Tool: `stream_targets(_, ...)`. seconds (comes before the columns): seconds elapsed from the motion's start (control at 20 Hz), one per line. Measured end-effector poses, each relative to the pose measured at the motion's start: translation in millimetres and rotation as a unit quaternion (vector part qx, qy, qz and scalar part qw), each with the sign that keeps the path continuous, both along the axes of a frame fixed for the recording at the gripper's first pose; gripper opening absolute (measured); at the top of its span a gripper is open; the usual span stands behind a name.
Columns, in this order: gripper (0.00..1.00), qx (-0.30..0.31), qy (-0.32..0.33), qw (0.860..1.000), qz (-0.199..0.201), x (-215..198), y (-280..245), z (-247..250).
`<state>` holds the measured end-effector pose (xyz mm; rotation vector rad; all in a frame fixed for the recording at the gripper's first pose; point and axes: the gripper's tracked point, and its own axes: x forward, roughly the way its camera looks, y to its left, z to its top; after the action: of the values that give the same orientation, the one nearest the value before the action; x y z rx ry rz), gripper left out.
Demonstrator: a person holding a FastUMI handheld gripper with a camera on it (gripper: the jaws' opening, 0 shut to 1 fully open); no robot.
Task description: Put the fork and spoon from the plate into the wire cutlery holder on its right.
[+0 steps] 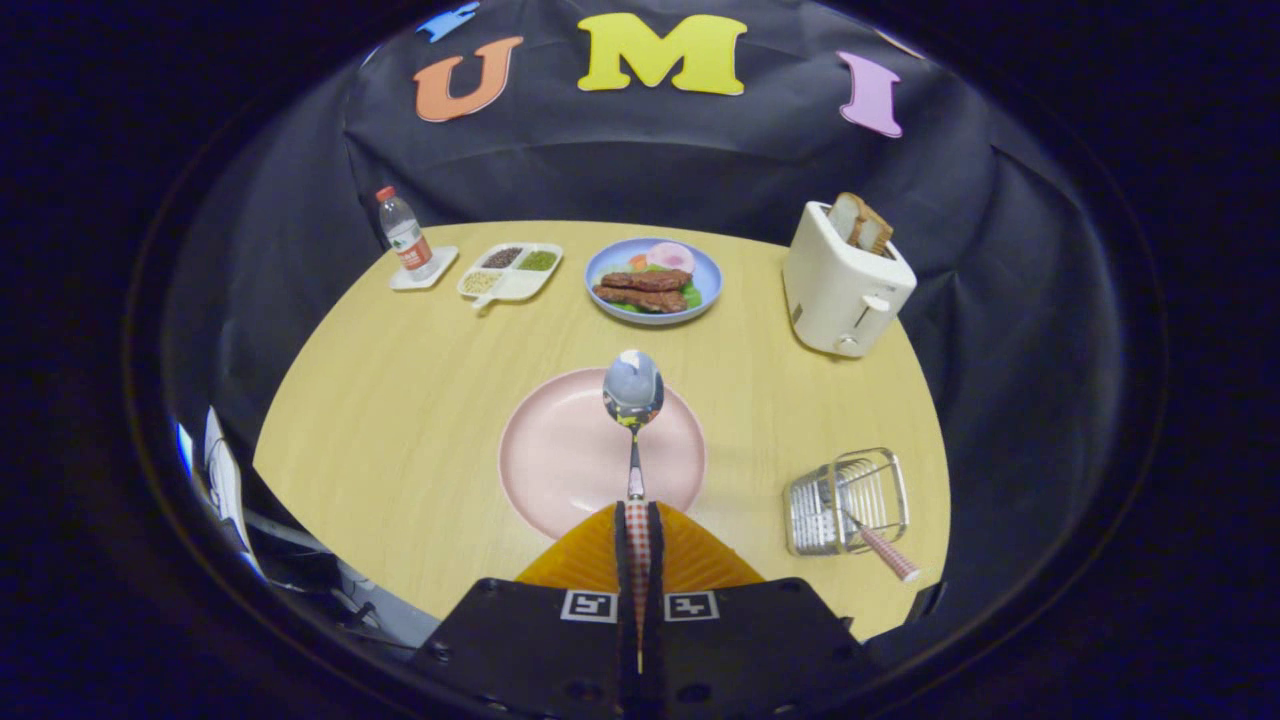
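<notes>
Clenching the spoon point(633, 400) by its handle above the pink plate point(560, 460), the tool point(638, 520) risks snagging the bowl on the wire cutlery holder point(845, 500) at right, near the worktop edge, tipping it.

Checked-handled spoon point(633, 392) hangs over the empty pink plate point(560, 460); fork point(880, 547) leans in the wire holder point(845, 500).

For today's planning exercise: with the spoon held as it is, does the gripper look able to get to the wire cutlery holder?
Probably yes. The gripper, fingers shut on the spoon, is above the pink plate; bare table lies between it and the holder, which already has one utensil.
</notes>
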<state>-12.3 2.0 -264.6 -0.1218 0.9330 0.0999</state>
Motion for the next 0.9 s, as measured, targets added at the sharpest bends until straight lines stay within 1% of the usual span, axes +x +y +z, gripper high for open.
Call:
stream_targets(0.2,0.02,0.016,0.036,0.999,-0.005,-9.4,-44.9,12.4)
stream_targets(0.4,0.02,0.014,0.082,0.996,-0.028,-17.4,-100.5,19.2)
stream_targets(0.55,0.03,0.006,0.095,0.995,-0.009,-18.8,-130.9,27.9)
stream_targets(0.65,0.03,-0.013,0.109,0.994,-0.016,-19.1,-153.2,29.1)
stream_targets(0.8,0.03,-0.003,0.149,0.989,-0.021,-26.6,-163.7,24.8)
stream_targets(0.9,0.03,-0.008,0.182,0.983,-0.026,-31.8,-175.4,16.6)
